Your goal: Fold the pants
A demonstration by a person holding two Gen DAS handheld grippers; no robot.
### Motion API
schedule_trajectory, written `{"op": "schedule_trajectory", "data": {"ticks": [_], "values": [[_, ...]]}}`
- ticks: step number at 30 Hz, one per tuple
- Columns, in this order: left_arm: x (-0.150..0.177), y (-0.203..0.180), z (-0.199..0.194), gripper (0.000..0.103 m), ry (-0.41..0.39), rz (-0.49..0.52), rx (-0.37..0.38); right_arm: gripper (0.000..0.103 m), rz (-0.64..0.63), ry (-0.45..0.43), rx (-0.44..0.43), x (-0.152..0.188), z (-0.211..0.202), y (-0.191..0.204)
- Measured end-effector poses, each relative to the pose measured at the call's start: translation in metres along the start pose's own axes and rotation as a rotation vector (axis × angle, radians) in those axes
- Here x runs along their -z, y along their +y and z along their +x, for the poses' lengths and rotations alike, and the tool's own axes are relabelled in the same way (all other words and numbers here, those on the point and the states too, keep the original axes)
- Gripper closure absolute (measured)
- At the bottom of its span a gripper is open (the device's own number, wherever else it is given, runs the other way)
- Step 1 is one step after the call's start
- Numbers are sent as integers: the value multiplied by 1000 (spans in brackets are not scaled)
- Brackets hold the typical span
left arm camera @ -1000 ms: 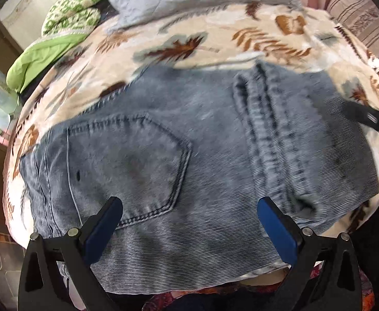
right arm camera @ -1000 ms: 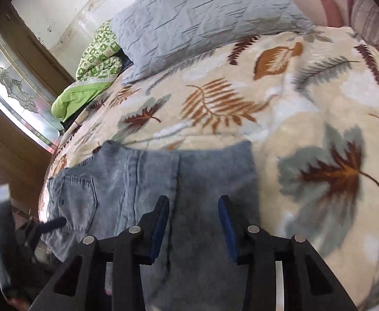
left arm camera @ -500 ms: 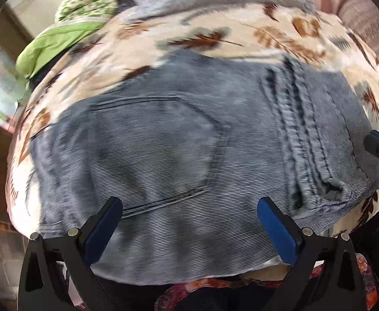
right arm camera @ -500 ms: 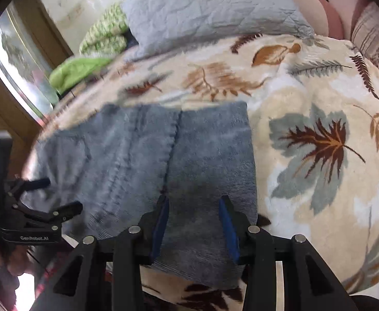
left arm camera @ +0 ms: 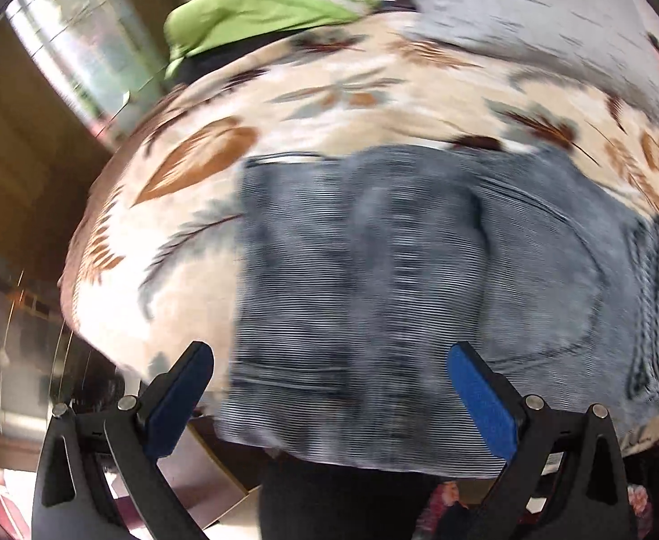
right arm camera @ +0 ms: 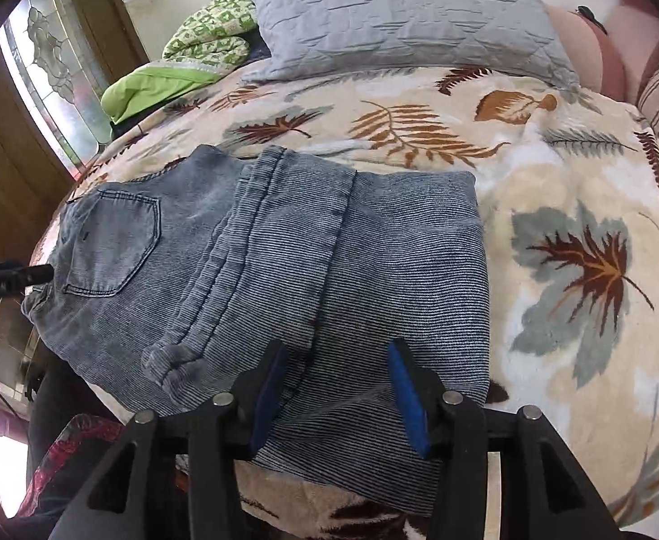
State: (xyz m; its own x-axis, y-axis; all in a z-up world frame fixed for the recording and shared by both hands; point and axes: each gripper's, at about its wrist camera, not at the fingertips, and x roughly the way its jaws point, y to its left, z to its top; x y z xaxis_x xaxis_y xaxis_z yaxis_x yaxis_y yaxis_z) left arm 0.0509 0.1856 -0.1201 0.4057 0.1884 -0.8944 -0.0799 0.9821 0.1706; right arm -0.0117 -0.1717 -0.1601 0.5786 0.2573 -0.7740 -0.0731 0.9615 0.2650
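Left wrist: blurred. Ribbed grey-blue denim pants (left arm camera: 397,279) flat on fleecy leaf-print blanket (left arm camera: 311,103), back pocket toward right. Left gripper (left arm camera: 329,387) spread wide, grasping nothing.

Right wrist: pants (right arm camera: 284,270) folded into a rough rectangle, long axis left to right, waistband left, thick seam ridge across middle. Right gripper (right arm camera: 336,398) parted over near edge; cloth between pads, grip unclear. Quilted grey pillow (right arm camera: 401,18) behind.

Left gripper (left arm camera: 329,393) hovering at pants (right arm camera: 284,270) waist end, jaws wide apart; right gripper (right arm camera: 336,398) hovering over folded end, jaws parted.
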Motion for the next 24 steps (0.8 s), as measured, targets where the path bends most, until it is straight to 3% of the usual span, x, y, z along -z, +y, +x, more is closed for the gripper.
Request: {"op": "schedule_trajectory", "data": {"ticks": [6,13,18,24], "values": [[8,56,11,0,37,-119,12,47,3,-7,-12,0,1,0],[32,92,26,0,100,-213,100,41,-25,-12,7,1,3,7],[50,123,25,0,103,-317,208,41,-29,-15,11,1,2,8],[67,123,38,0,101,-390,350,41,-2,-53,-21,-2,-6,9]]}}
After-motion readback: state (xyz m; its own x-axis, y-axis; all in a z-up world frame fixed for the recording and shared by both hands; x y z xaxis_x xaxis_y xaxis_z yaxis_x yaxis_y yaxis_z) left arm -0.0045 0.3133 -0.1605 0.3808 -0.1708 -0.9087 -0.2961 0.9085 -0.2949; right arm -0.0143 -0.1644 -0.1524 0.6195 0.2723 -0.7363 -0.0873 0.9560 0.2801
